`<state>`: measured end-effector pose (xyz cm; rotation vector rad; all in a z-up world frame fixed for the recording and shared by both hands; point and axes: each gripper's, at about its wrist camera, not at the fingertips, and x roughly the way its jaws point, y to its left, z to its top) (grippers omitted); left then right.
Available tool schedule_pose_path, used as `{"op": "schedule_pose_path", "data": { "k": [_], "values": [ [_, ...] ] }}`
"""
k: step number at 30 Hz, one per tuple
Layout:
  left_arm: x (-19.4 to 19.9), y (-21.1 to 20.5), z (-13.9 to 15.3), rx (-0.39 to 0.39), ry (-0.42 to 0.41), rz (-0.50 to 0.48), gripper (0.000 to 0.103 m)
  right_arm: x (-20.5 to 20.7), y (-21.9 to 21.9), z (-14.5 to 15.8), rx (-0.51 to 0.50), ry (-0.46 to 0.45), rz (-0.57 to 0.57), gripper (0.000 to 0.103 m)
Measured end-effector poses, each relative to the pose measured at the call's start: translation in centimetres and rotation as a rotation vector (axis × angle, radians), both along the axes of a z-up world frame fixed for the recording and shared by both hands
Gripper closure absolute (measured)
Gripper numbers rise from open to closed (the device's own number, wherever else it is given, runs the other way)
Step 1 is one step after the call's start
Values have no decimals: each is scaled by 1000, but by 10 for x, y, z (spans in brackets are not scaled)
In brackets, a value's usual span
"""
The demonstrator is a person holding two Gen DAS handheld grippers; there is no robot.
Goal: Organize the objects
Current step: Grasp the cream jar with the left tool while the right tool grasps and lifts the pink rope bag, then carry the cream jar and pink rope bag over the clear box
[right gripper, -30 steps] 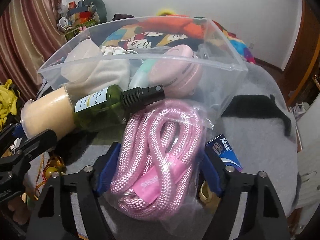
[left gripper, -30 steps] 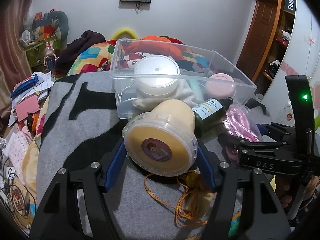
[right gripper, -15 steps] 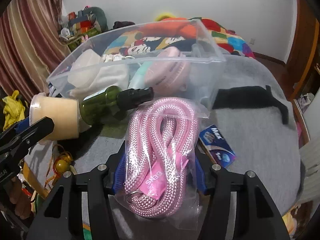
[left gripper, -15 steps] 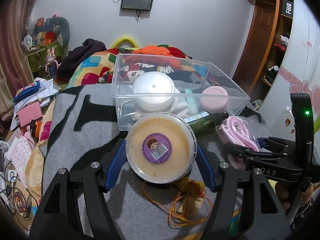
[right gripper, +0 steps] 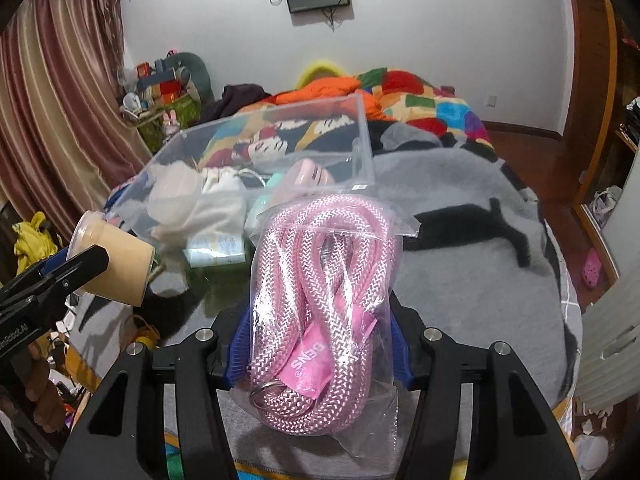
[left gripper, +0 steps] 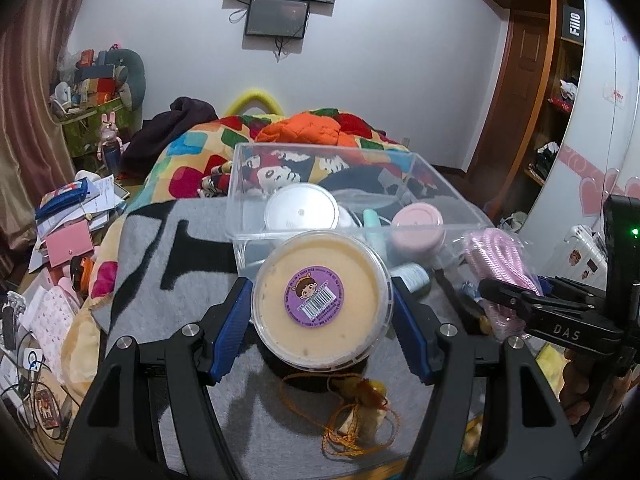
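My left gripper (left gripper: 322,312) is shut on a round cream tub (left gripper: 360,320) with a purple sticker, held off the grey blanket just in front of the clear plastic bin (left gripper: 352,236). The same tub (right gripper: 116,272) shows at the left of the right wrist view. A clear bag of coiled pink rope (right gripper: 320,264) is pinched between the blue pads of my right gripper (right gripper: 318,332), also raised and near the bin's front corner (right gripper: 362,140). The bin holds a white-lidded jar (left gripper: 301,212), a pink jar (left gripper: 418,226) and a cloth pouch (right gripper: 208,208).
A green bottle (right gripper: 218,252) with a pale label lies against the bin's front wall. An orange cord with a charm (left gripper: 360,396) lies on the grey blanket (right gripper: 460,260) under the tub. A colourful quilt lies behind the bin; papers and clutter cover the floor at left.
My right gripper's jaws closed on the rope bag and lifted it. The left gripper rose with the tub, which now hangs higher against the bin's front.
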<state>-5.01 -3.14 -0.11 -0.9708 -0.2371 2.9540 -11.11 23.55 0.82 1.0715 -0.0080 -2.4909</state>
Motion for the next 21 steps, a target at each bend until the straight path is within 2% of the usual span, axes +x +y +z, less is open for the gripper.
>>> {"op": "schedule_pose_path", "data": {
  "k": [11,21],
  "values": [
    [-6,2,27,-3,57,-10,36,-3,7,31,-33,75,-14,51],
    [-25,-2,45,-12,97,-2,36,-17,-9,47,-45,122,4,51]
  ]
}}
